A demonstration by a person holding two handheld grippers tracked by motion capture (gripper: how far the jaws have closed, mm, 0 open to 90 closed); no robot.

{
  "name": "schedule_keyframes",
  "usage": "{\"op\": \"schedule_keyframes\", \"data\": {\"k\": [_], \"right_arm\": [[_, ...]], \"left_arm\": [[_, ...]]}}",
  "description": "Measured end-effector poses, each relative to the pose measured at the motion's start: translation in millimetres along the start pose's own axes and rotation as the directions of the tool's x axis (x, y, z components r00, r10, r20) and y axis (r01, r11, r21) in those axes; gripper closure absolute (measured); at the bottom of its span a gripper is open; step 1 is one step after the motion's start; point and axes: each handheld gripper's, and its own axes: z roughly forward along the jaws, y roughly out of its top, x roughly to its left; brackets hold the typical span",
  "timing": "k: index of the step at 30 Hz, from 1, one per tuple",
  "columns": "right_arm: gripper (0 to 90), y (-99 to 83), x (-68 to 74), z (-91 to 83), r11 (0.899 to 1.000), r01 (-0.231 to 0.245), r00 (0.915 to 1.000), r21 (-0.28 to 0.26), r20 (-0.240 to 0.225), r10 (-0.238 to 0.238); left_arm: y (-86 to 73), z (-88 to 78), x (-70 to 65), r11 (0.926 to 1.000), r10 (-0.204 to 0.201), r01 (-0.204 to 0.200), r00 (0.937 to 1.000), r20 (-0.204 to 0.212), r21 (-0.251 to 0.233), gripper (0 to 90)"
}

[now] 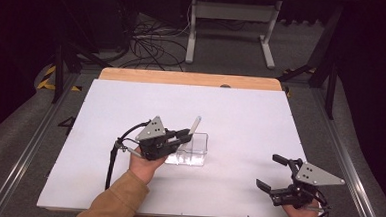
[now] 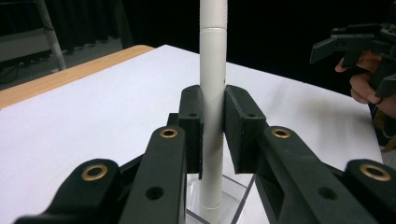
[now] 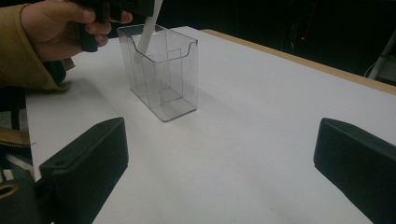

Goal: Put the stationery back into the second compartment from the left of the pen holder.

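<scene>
My left gripper (image 1: pixel 186 136) is shut on a white pen (image 1: pixel 195 123), which stands tilted with its lower end dipped into a clear plastic box (image 1: pixel 192 152) near the middle of the white table. In the left gripper view the pen (image 2: pixel 212 84) runs upright between the two pads, and the box rim (image 2: pixel 236 200) lies below it. The right gripper view shows the pen tip (image 3: pixel 145 37) just inside the top of the box (image 3: pixel 163 79), which has inner dividers. My right gripper (image 1: pixel 272 171) rests near the table's front right corner with its jaws wide apart and nothing between them (image 3: pixel 219 158).
The white board (image 1: pixel 131 105) lies on a wooden table whose far edge (image 1: pixel 182 78) shows behind it. A white metal stand and loose cables (image 1: pixel 149 43) sit on the floor beyond. A tan sleeve (image 1: pixel 116 199) comes in at the bottom.
</scene>
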Motion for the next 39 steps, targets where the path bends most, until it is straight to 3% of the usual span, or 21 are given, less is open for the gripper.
{"op": "schedule_keyframes", "data": {"k": [9, 11, 14, 21, 25, 32, 39], "right_arm": [[3.6, 1.4, -0.4, 1.5, 1.000, 0.009, 1.0000, -0.004, -0.003, -0.009], [3.7, 1.7, -0.4, 2.3, 1.000, 0.009, 0.9999, -0.006, -0.007, -0.010], [3.6, 2.2, -0.2, 3.1, 1.000, 0.008, 0.9999, -0.005, -0.009, -0.008], [3.7, 2.8, -0.8, 5.9, 1.000, 0.010, 0.9998, -0.009, -0.017, -0.010], [3.7, 2.7, 1.4, 5.8, 1.000, 0.011, 0.9998, -0.003, -0.017, -0.011], [3.6, 3.7, 2.3, 7.4, 1.000, 0.014, 0.9997, -0.003, -0.018, -0.014], [3.6, 3.9, 2.5, 7.8, 1.000, 0.019, 0.9997, -0.001, -0.017, -0.019]], "left_arm": [[-0.7, 0.2, -0.5, 0.9999, -0.001, 0.001, 1.0000, 0.003, 0.013, 75.4], [1.0, -1.2, -0.5, 1.0000, -0.005, 0.005, 1.0000, -0.006, -0.005, 58.0], [3.6, -5.3, -1.7, 0.9998, 0.001, -0.001, 0.9995, -0.032, -0.021, 43.0], [16.4, -19.1, -6.3, 0.9999, 0.015, -0.015, 0.9976, -0.067, 0.003, 22.9], [20.7, -27.2, -8.7, 0.9997, 0.025, -0.024, 0.9971, -0.072, 0.003, 17.4], [20.3, -34.6, -7.4, 0.9996, 0.027, -0.026, 0.9963, -0.082, 0.010, 15.1], [22.3, -49.4, -5.3, 0.9984, 0.055, -0.053, 0.9937, -0.098, 0.018, 11.3]]}}
